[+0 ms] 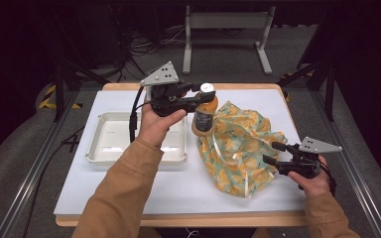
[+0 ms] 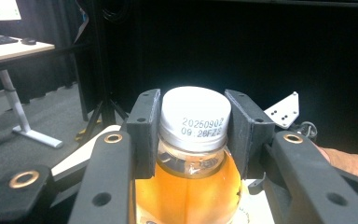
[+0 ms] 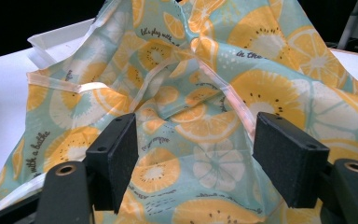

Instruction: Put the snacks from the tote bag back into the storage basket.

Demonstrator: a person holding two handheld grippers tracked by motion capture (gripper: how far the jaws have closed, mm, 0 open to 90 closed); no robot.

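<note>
A bottle of amber drink [image 1: 205, 111] with a white cap [image 2: 195, 117] is held upright above the table, its base over the edge of a fruit-print cloth bag [image 1: 240, 145]. My left gripper [image 1: 198, 95] is shut on the bottle's neck, the pads [image 2: 145, 130] pressing just under the cap. The bag [image 3: 200, 102], teal with orange slices, lies crumpled at the right of the white mat. My right gripper [image 1: 272, 152] stands open at the bag's right edge, its jaws spread over the fabric without pinching it.
A white rectangular tray [image 1: 110, 141] sits on the left half of the mat, partly under the left forearm. A white mat [image 1: 144, 193] covers the wooden table. A metal stand [image 1: 226, 34] is on the floor beyond the far edge.
</note>
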